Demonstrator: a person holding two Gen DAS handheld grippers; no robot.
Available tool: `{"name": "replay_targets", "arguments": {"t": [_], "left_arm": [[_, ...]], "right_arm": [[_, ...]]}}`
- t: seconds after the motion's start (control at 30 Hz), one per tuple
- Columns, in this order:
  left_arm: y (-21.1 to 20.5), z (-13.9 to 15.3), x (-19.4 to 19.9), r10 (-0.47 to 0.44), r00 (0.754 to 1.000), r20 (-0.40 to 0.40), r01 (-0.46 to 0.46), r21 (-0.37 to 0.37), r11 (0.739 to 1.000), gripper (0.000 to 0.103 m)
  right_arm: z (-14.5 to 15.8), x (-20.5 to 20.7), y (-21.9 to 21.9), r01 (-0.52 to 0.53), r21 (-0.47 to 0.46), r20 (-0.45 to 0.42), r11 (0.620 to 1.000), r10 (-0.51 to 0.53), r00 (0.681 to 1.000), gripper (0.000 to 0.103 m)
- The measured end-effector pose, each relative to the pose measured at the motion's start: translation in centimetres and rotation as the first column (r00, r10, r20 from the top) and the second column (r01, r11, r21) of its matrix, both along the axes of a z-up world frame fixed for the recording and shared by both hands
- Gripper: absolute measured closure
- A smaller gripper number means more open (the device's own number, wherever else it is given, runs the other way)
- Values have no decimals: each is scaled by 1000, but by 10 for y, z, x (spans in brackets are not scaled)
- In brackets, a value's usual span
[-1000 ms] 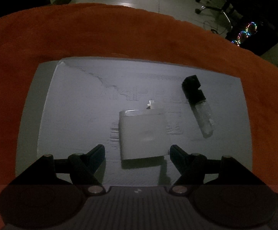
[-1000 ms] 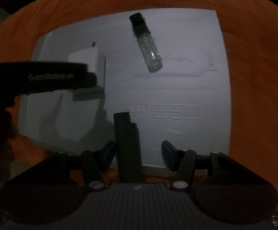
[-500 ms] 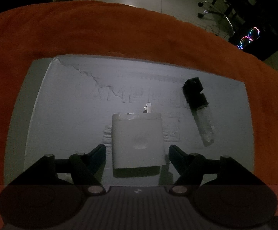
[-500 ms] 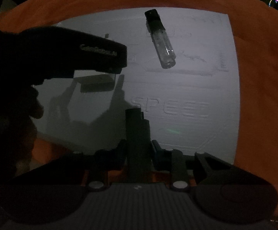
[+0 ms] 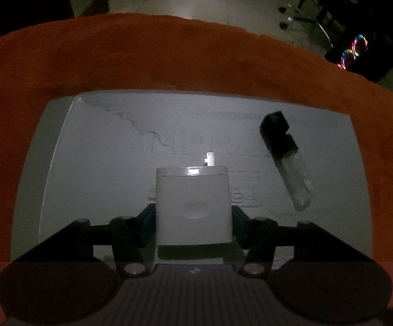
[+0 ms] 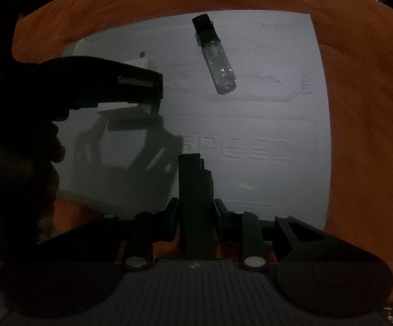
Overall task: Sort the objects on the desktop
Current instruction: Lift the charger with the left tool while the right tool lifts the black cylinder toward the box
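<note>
Over embossed grey foam (image 5: 93,168), left gripper (image 5: 193,217) pinches smooth white charger (image 5: 193,203); right gripper (image 6: 195,212) clamps matte black stick (image 6: 195,187)

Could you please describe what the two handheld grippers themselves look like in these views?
Both the left gripper and the right gripper are black, with angular linkage arms, silver pivot pins, dark blue finger pads and a ribbed grey body. Seen from the right wrist view, the left one carries small pale lettering, too blurred to read.

Left gripper (image 5: 193,213) jaws clamped on something pale; right gripper (image 6: 195,214) jaws clamped on something dark
</note>
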State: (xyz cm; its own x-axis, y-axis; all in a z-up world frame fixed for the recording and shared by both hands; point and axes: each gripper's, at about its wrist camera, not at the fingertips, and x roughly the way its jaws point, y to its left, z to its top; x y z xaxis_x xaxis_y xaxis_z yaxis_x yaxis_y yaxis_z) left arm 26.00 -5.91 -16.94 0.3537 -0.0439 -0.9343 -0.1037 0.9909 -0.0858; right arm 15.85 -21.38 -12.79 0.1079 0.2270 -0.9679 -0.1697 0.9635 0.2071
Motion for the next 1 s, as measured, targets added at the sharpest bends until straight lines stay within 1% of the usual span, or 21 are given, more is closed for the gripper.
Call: {"name": "replay_targets", "arguments": {"t": [0.1,0.27,0.4,0.47,0.53,0.7,1.0], "left_arm": [[1,4,-2,10,1000,5,-10,5,1000,51],[8,20,-6,25,1000,15,-25,-5,1000,52],[15,41,-17,19,999,44,-19,-3,1000,52],[17,51,-24,12,998,62,-12,5,1000,52],[21,59,-32,19,998,61,-19,-11,1000,52],[29,79,-52,25,997,74,-25,-6,1000,52],[38,116,-99,18,994,103,-16,-21,1000,52]], "right_arm": [[5,-2,-2,6,2,5,1000,-6,1000,74],[19,-2,-6,27,0,26,1000,-27,999,74],[38,0,-8,57,49,47,997,-60,997,74],[51,-2,-7,66,52,67,996,-69,995,74],[63,-4,-8,71,50,82,996,-75,994,74],[92,-20,-5,76,54,124,996,-82,989,74],[117,-55,-3,91,63,163,994,-100,982,74]]}}
